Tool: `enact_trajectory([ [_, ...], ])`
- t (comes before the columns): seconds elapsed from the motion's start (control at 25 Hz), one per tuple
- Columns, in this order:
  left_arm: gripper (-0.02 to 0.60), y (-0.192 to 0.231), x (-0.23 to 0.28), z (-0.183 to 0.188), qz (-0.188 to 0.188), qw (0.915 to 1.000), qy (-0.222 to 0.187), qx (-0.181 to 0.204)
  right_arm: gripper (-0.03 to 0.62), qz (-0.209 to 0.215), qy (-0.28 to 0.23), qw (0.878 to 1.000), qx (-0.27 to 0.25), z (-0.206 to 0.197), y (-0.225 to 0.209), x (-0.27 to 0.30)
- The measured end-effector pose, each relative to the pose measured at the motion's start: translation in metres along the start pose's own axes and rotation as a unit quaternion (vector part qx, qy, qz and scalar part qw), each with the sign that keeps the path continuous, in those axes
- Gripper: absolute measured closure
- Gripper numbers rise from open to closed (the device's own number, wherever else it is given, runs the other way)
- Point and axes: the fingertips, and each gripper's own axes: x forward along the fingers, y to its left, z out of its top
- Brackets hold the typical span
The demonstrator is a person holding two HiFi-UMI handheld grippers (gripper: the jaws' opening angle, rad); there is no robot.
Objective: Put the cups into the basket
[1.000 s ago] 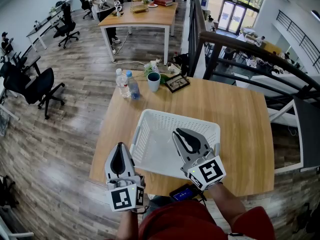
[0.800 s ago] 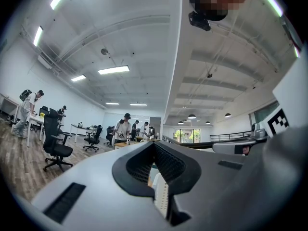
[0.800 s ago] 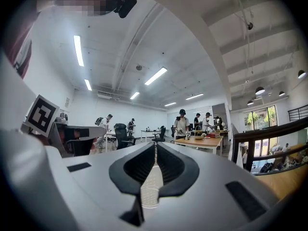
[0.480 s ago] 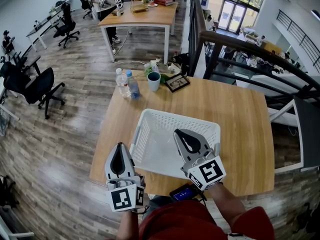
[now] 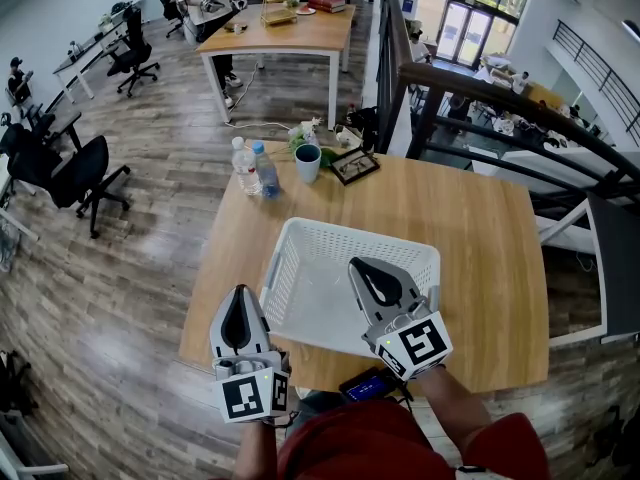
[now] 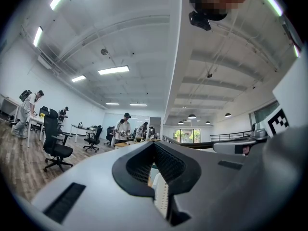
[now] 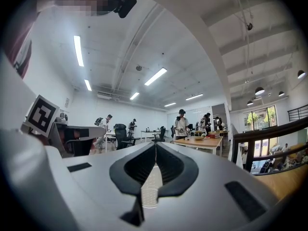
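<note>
A teal cup (image 5: pixel 308 163) stands upright at the table's far side, beside two water bottles (image 5: pixel 254 169). The white mesh basket (image 5: pixel 290 253) sits on the near half of the table with nothing in it. My right gripper (image 5: pixel 356 262) hovers over the basket's near right part, jaws shut with nothing between them. My left gripper (image 5: pixel 238 292) is held off the basket's near left corner, above the table's front edge, also shut and holding nothing. In the left gripper view the left gripper (image 6: pixel 154 145) points level towards the far room. The right gripper (image 7: pixel 155 146) does the same in its own view.
A framed picture (image 5: pixel 354 165) and a small plant (image 5: pixel 304 134) lie next to the cup. A phone (image 5: pixel 366 386) rests at the table's near edge. A dark railing (image 5: pixel 500 103) runs behind the table. Office chairs (image 5: pixel 70 173) stand at the left, and people work at a far table (image 5: pixel 290 30).
</note>
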Motion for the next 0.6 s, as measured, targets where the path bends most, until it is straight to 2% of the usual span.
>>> enact_trajectory([
  [0.6,0.581,-0.0035,-0.0012,0.0032,-0.005,1.0,-0.001,0.003,0.579,0.001,0.0,1.0,-0.003,0.0031,-0.0002,-0.0027],
])
